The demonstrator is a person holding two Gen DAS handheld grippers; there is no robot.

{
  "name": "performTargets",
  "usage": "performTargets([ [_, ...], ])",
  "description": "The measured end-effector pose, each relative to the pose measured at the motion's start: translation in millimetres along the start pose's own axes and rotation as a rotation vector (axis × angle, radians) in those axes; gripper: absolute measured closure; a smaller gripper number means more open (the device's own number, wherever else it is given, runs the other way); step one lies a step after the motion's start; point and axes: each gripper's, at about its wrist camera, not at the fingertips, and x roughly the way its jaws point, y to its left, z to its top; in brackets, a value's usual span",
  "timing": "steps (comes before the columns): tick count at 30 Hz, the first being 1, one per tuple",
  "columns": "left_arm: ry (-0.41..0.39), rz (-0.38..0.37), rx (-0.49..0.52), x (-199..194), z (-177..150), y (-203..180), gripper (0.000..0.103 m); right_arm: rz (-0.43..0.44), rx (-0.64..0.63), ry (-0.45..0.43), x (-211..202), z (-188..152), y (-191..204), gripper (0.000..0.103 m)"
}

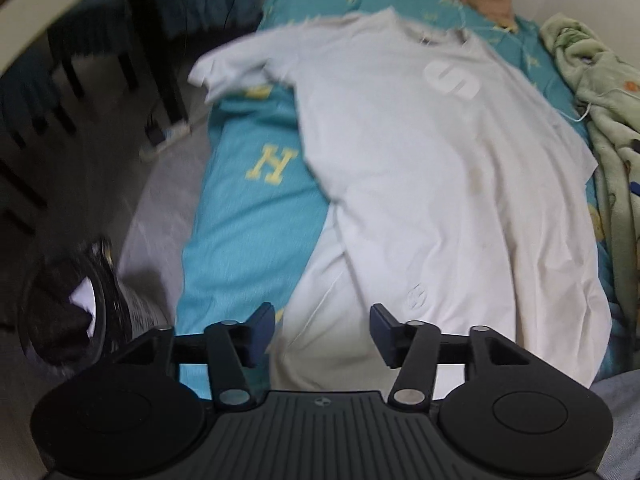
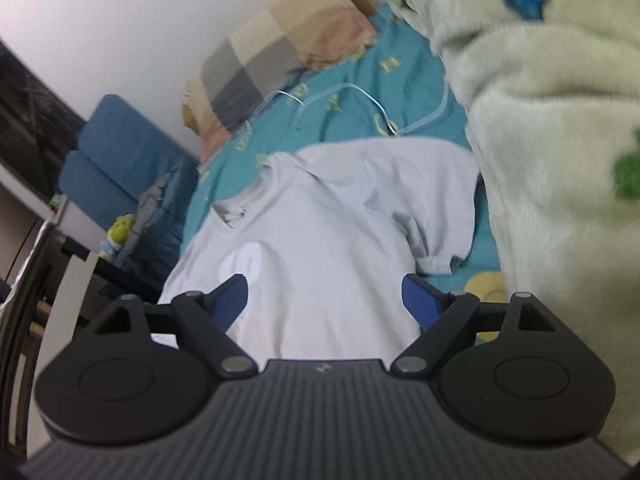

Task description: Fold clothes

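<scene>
A pale grey T-shirt (image 1: 432, 184) with a white S logo lies spread, front up, on a teal bed sheet (image 1: 248, 216). Its left sleeve sticks out toward the bed's left edge. My left gripper (image 1: 322, 330) is open and empty above the shirt's bottom hem. In the right wrist view the same T-shirt (image 2: 316, 248) shows with its collar at the far side and its right sleeve folded beside the body. My right gripper (image 2: 326, 300) is open and empty above the shirt's chest.
A light green fleece blanket (image 2: 552, 128) is bunched along the bed's right side, also in the left wrist view (image 1: 600, 120). A checked pillow (image 2: 280, 52) and a wire hanger (image 2: 344, 100) lie past the collar. A dark bin (image 1: 64, 312) and chair legs stand on the floor left.
</scene>
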Motion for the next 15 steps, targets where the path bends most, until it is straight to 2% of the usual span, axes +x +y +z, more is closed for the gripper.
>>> performTargets([
  [3, -0.084, 0.02, 0.025, 9, -1, -33, 0.042, -0.019, 0.021, 0.031, 19, 0, -3, 0.018],
  [8, -0.188, 0.012, 0.095, -11, -5, -103, 0.029, -0.048, 0.129, -0.006, 37, -6, -17, 0.02],
  [10, -0.217, -0.01, 0.102, -11, -5, -128, 0.023, -0.059, 0.172, -0.021, 44, -8, -22, 0.02],
  [15, -0.223, -0.106, 0.126, -45, 1, -179, 0.02, -0.087, 0.28, -0.059, 62, -14, -35, 0.02],
])
